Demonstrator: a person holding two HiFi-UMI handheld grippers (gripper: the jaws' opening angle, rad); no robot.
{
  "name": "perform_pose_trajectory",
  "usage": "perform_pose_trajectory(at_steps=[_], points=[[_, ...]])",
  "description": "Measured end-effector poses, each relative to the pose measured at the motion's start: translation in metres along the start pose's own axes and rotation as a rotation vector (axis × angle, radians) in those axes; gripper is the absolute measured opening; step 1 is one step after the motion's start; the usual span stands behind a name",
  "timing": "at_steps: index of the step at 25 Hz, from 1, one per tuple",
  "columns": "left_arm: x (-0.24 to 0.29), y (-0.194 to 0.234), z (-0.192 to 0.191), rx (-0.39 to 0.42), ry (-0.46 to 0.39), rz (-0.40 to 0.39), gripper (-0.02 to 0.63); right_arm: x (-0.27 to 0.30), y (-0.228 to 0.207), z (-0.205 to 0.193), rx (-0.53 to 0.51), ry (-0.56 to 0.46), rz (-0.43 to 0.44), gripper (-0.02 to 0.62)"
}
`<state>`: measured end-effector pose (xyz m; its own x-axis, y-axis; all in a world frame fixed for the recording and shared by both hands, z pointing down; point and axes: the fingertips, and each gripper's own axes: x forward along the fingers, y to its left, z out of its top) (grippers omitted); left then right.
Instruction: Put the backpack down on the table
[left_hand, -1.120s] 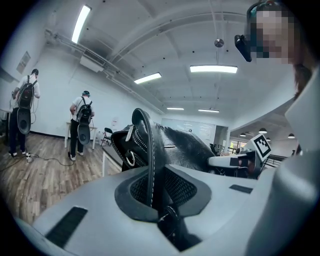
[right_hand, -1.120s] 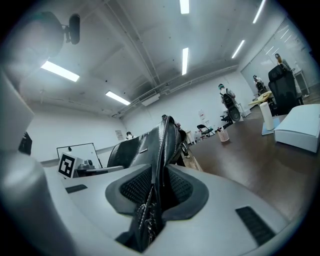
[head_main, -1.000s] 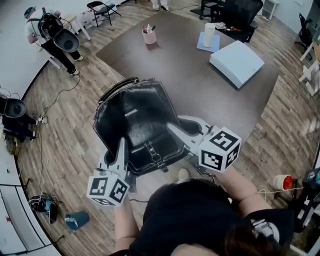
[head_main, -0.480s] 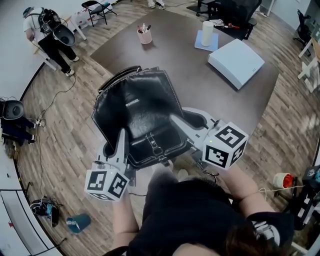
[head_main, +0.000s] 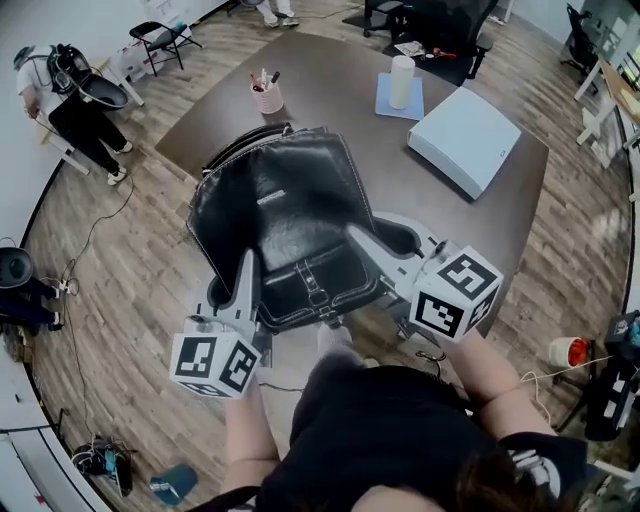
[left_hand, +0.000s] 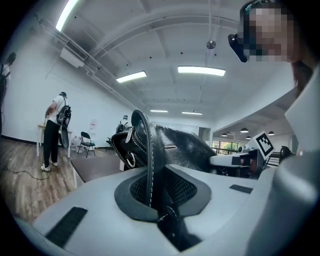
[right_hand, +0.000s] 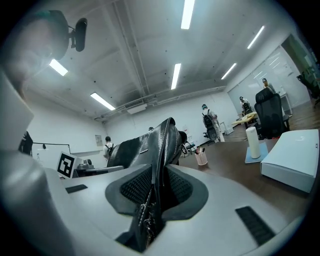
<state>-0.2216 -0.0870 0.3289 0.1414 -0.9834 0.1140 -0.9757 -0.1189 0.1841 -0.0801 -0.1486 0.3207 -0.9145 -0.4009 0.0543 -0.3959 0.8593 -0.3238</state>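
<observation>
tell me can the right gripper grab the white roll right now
Probably not: the right gripper is clamped on the backpack, and the white roll stands far across the table.

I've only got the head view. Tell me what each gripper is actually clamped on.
Observer: In the left gripper view, the left gripper is shut on a stitched strap of the backpack.
Operator: Now the right one.
Observer: The right gripper view shows the right gripper shut on the backpack's zippered side edge, with metal pulls hanging between the pads.
Operator: Report any hardware near the left jaws.
Observer: A metal ring hangs on the bag just beyond them, left of the strap.
</observation>
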Motion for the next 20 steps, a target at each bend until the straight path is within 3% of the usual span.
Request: perform_pose_trajectory(at_steps=[8,20], points=[[0.108,0.038,0.022,0.022,0.022,-0.126,0.054,0.056,-0.075,0.029,0.012,-0.042,-0.135,0.094],[0.228,0.079,0.039,0.054,0.045,-0.223,0.054,0.120,-0.165,0.055,0.034,-0.093,-0.276,0.095]])
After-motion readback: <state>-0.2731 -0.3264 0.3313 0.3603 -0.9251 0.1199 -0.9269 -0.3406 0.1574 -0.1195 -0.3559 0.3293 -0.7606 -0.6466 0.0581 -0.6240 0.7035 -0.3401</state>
